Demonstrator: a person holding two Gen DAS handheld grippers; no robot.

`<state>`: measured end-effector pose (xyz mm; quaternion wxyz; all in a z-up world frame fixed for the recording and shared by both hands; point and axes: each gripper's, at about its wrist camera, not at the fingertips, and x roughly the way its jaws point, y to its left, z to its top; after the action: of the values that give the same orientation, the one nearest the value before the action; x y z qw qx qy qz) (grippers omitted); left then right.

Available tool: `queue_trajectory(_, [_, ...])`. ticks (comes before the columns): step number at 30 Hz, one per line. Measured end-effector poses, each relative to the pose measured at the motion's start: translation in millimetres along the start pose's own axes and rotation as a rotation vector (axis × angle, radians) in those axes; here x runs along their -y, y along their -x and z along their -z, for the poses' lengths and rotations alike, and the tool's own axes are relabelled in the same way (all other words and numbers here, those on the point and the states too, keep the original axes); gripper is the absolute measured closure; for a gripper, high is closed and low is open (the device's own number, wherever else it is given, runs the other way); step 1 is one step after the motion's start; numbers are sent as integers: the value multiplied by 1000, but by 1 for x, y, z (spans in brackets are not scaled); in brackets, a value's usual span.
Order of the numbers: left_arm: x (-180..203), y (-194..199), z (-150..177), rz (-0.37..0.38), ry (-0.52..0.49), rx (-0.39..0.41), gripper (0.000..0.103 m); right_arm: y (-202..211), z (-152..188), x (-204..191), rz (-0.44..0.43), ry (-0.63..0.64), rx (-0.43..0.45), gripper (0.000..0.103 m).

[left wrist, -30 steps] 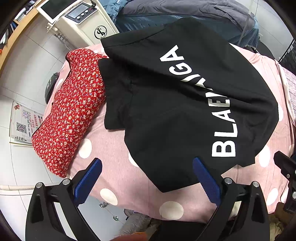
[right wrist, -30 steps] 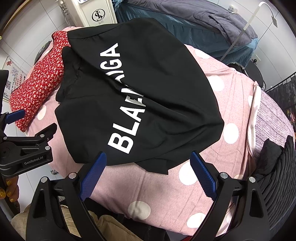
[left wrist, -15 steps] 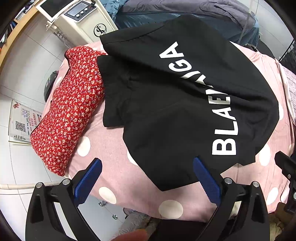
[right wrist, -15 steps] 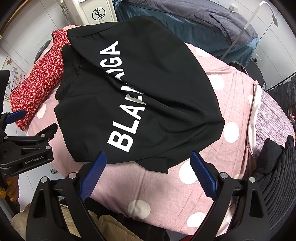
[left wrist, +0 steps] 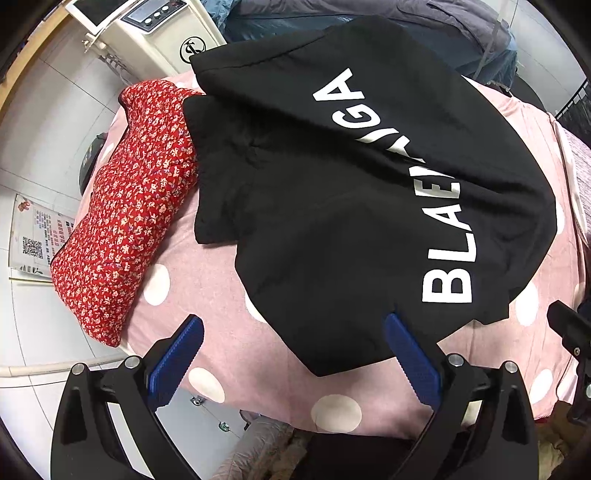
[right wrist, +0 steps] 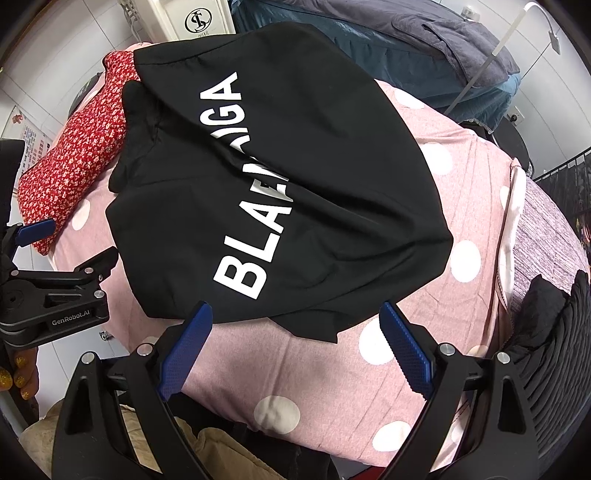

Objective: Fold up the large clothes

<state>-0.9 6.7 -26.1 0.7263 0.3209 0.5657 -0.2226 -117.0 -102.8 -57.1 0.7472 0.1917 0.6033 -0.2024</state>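
Seen first from the left wrist view, the left tool (left wrist: 293, 334) hangs with its blue-padded jaws spread wide and nothing between them, just above the near edge of a bed covered in a pink sheet with white polka dots (left wrist: 221, 317). On that sheet lies the black T-shirt with large white lettering (left wrist: 332, 206), partly folded, a crease running diagonally through the letters and one sleeve sticking out toward the left. Its lowest corner falls between the two blue pads, but neither pad touches it. Beside the shirt on the left rests a red floral-print cushion (left wrist: 125, 218), its upper end tucked under the sleeve. Behind them stands a white appliance with a small button panel (left wrist: 159, 33). At the right edge a black part of the right tool (left wrist: 569, 332) shows. From the right wrist view, the right tool (right wrist: 295, 323) is likewise wide apart and empty, poised over the near hem of the black T-shirt (right wrist: 332, 155), whose bottom fold droops between the pads. The left tool (right wrist: 55, 295) appears at the left, held by a hand (right wrist: 22, 373). A dark ribbed garment (right wrist: 550, 332) lies at the bed's right side. No containers are visible.
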Motion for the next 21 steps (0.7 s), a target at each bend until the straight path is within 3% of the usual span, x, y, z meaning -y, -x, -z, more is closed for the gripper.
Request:
queue_trajectory(7, [-13, -12, -2, 25, 9, 25, 6, -6, 0, -2, -4, 12, -14, 12])
queue_trajectory(13, [-71, -34, -18, 68, 118, 38, 6, -22, 1, -14, -32, 33, -40, 12])
queue_trajectory(17, [-126, -38, -50, 60, 209, 113, 6, -38, -3, -32, -54, 66, -36, 12])
queue_trajectory(21, [-153, -43, -94, 33, 177, 191, 6, -65, -13, -72, -77, 150, -64, 12])
